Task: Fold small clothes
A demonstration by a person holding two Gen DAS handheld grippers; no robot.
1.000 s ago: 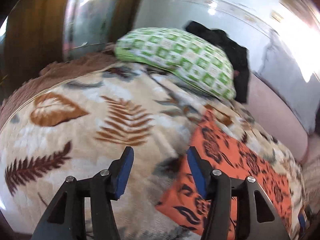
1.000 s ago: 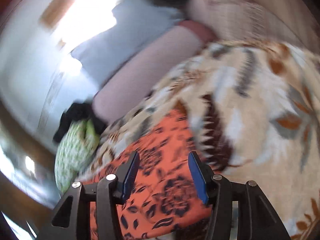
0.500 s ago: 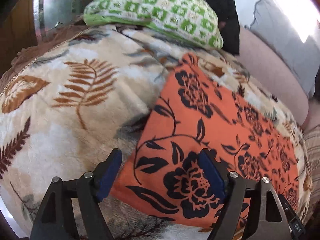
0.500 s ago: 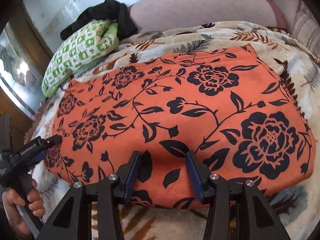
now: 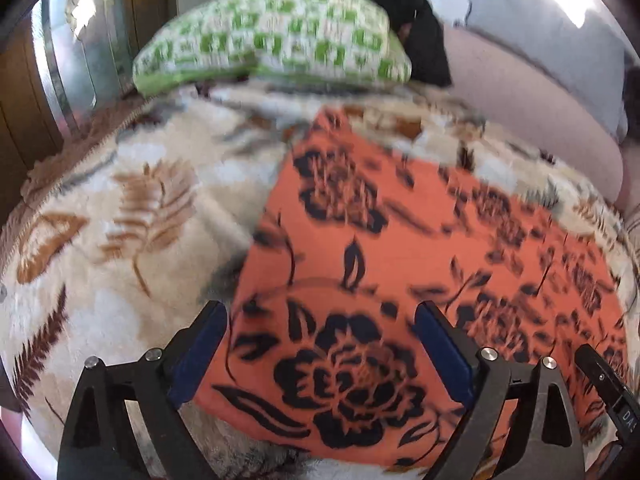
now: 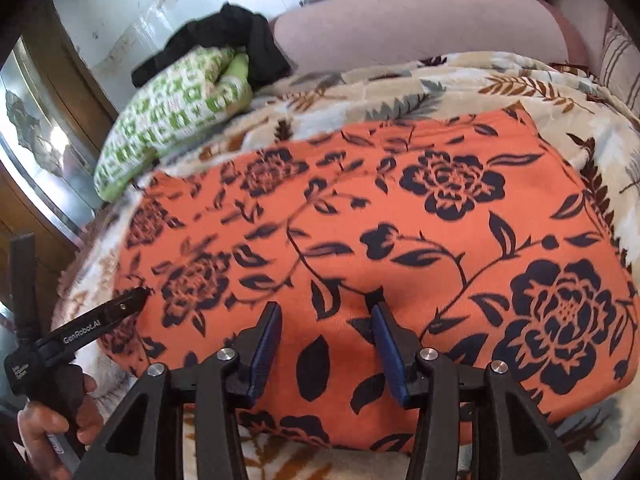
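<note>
An orange cloth with black flowers [image 5: 400, 248] [image 6: 400, 240] lies flat on a leaf-patterned blanket [image 5: 120, 220]. My left gripper [image 5: 320, 312] hovers over the cloth's near left corner. Its jaws are opening wide, and the cloth lies below them, not pinched. My right gripper [image 6: 326, 310] hangs above the cloth's near edge with its jaws about half apart and nothing pressed between the blue pads [image 6: 264, 344]. In the right wrist view the left tool [image 6: 100, 316] shows at the cloth's left end, held by a hand [image 6: 44, 432].
A green-and-white checked pillow [image 5: 276, 36] [image 6: 172, 112] lies at the blanket's far end with a black garment [image 5: 408, 12] behind it. A pink cushion [image 6: 420, 36] runs along the far side. A wooden cabinet with a mirror [image 5: 60, 60] stands at the left.
Both views swung from the blanket onto the orange cloth and came closer to it. The left jaws spread much wider. The right jaws kept about the same gap.
</note>
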